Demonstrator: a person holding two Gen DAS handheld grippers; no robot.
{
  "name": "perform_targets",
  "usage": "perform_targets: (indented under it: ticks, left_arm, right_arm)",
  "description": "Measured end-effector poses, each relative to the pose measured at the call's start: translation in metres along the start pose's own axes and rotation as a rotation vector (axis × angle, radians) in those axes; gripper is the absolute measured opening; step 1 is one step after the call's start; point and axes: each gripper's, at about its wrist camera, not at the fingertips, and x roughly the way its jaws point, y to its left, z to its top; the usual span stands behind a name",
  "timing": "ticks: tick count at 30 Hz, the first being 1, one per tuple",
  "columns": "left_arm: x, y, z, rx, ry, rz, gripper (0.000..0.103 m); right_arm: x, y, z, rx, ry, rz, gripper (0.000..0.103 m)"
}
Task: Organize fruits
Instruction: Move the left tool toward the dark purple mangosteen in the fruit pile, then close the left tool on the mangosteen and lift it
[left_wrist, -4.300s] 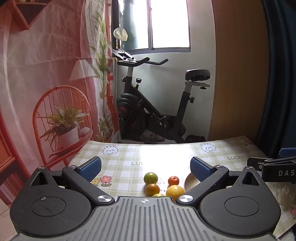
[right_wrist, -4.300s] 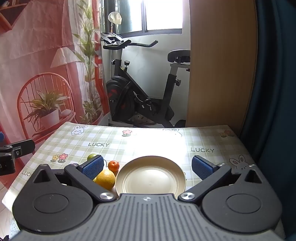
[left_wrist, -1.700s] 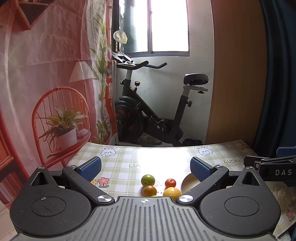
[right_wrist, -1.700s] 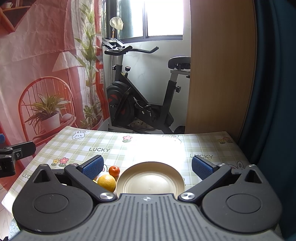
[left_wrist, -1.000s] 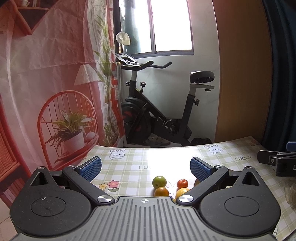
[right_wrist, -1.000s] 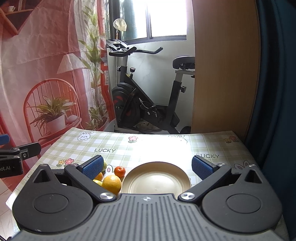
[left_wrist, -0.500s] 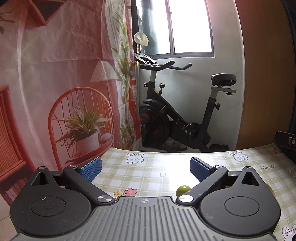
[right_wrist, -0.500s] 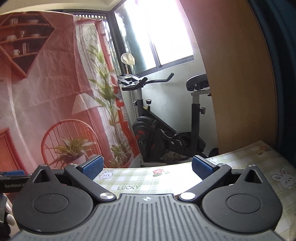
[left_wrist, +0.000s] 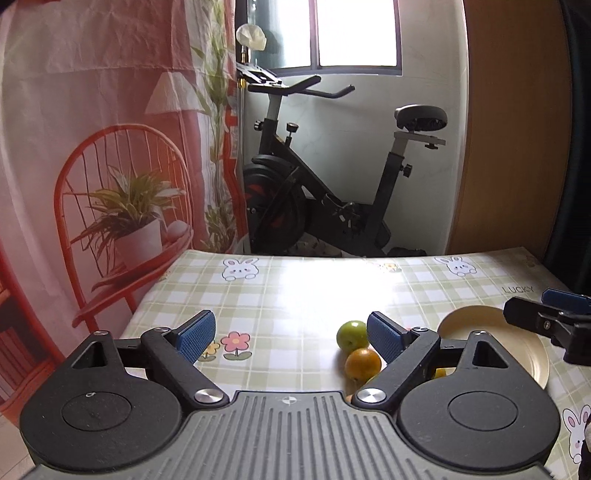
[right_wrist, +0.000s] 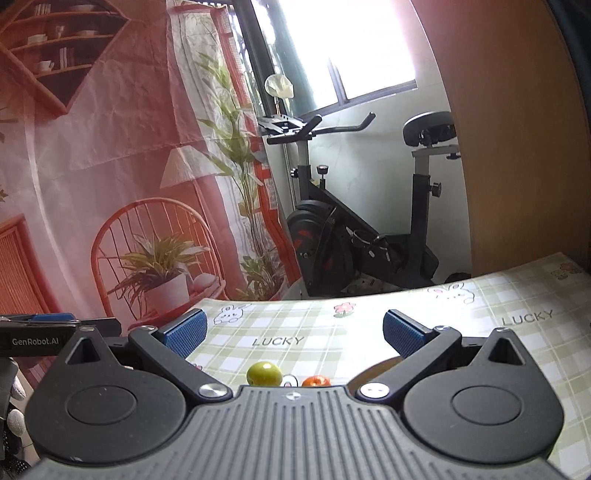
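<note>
A green fruit (left_wrist: 351, 334) and an orange (left_wrist: 362, 364) lie together on the checked tablecloth (left_wrist: 295, 295), just left of a cream plate (left_wrist: 517, 345). More fruit is hidden behind my left gripper's right finger. My left gripper (left_wrist: 291, 332) is open and empty, above the table, left of the fruits. My right gripper (right_wrist: 295, 334) is open and empty; below it the green fruit (right_wrist: 263, 373), a small red-orange fruit (right_wrist: 316, 381) and a sliver of the plate (right_wrist: 384, 365) show. The right gripper's tip (left_wrist: 546, 314) hangs over the plate in the left wrist view.
An exercise bike (left_wrist: 332, 192) stands beyond the table's far edge. A red printed backdrop (left_wrist: 110, 147) hangs on the left, a wooden panel (left_wrist: 513, 129) on the right. The table's left edge (left_wrist: 147, 295) is close to my left gripper.
Both grippers swung away to the left and upward, then the left one tipped back down, so the fruits and plate show again. The right one still looks higher than before. Both stayed open.
</note>
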Motion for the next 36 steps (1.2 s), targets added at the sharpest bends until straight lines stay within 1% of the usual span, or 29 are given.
perform_targets:
  ticks: [2,3,5,8,10,11,13,15,17,19,20,23,24,25,26,28,30,33,36]
  left_arm:
    - [0.004,0.005,-0.004,-0.023,0.03,-0.025,0.089]
    - [0.007,0.007,-0.006,-0.033,0.042,-0.043,0.087]
    - [0.011,0.012,-0.01,-0.051,0.059,-0.06,0.085]
    - [0.017,0.014,-0.016,-0.037,0.084,-0.073,0.081]
    - [0.023,0.013,-0.02,-0.014,0.105,-0.085,0.081]
    - [0.026,0.012,-0.023,-0.015,0.113,-0.105,0.08]
    - [0.031,0.009,-0.034,-0.008,0.121,-0.168,0.077]
    - [0.037,0.002,-0.044,0.018,0.143,-0.199,0.074]
    - [0.042,-0.004,-0.051,0.037,0.159,-0.235,0.073]
    - [0.047,-0.008,-0.054,0.049,0.173,-0.275,0.073]
    - [0.048,-0.011,-0.056,0.054,0.174,-0.288,0.071]
    - [0.057,-0.015,-0.057,0.058,0.19,-0.32,0.066]
    - [0.06,-0.015,-0.057,0.051,0.201,-0.332,0.062]
    - [0.063,-0.015,-0.059,0.043,0.212,-0.343,0.06]
    - [0.066,-0.014,-0.06,0.037,0.22,-0.351,0.056]
    - [0.068,-0.011,-0.064,0.035,0.237,-0.361,0.056]
    - [0.07,-0.012,-0.068,0.046,0.249,-0.359,0.053]
    - [0.071,-0.008,-0.069,0.026,0.257,-0.379,0.053]
    - [0.071,0.001,-0.07,0.002,0.258,-0.381,0.053]
  right_arm:
    - [-0.001,0.001,-0.009,-0.011,0.02,0.006,0.103]
    - [-0.002,0.003,-0.013,-0.021,0.03,0.015,0.103]
    - [-0.003,0.008,-0.019,-0.05,0.052,0.04,0.103]
    - [0.0,0.018,-0.029,-0.11,0.083,0.067,0.102]
    - [0.004,0.024,-0.036,-0.143,0.109,0.066,0.101]
    - [0.007,0.026,-0.04,-0.159,0.126,0.066,0.101]
    - [0.011,0.028,-0.049,-0.177,0.158,0.069,0.1]
    - [0.014,0.03,-0.055,-0.183,0.188,0.079,0.1]
    - [0.015,0.03,-0.061,-0.182,0.219,0.09,0.099]
    - [0.018,0.03,-0.066,-0.184,0.247,0.099,0.097]
    - [0.019,0.03,-0.068,-0.185,0.257,0.101,0.095]
    - [0.021,0.029,-0.071,-0.186,0.271,0.1,0.094]
    - [0.021,0.028,-0.071,-0.188,0.273,0.093,0.091]
    - [0.021,0.027,-0.07,-0.189,0.275,0.086,0.09]
    - [0.021,0.026,-0.071,-0.187,0.276,0.081,0.089]
    - [0.021,0.023,-0.07,-0.181,0.279,0.072,0.089]
    - [0.021,0.022,-0.07,-0.181,0.281,0.067,0.089]
    - [0.02,0.02,-0.071,-0.182,0.286,0.063,0.09]
    - [0.02,0.021,-0.071,-0.184,0.29,0.068,0.089]
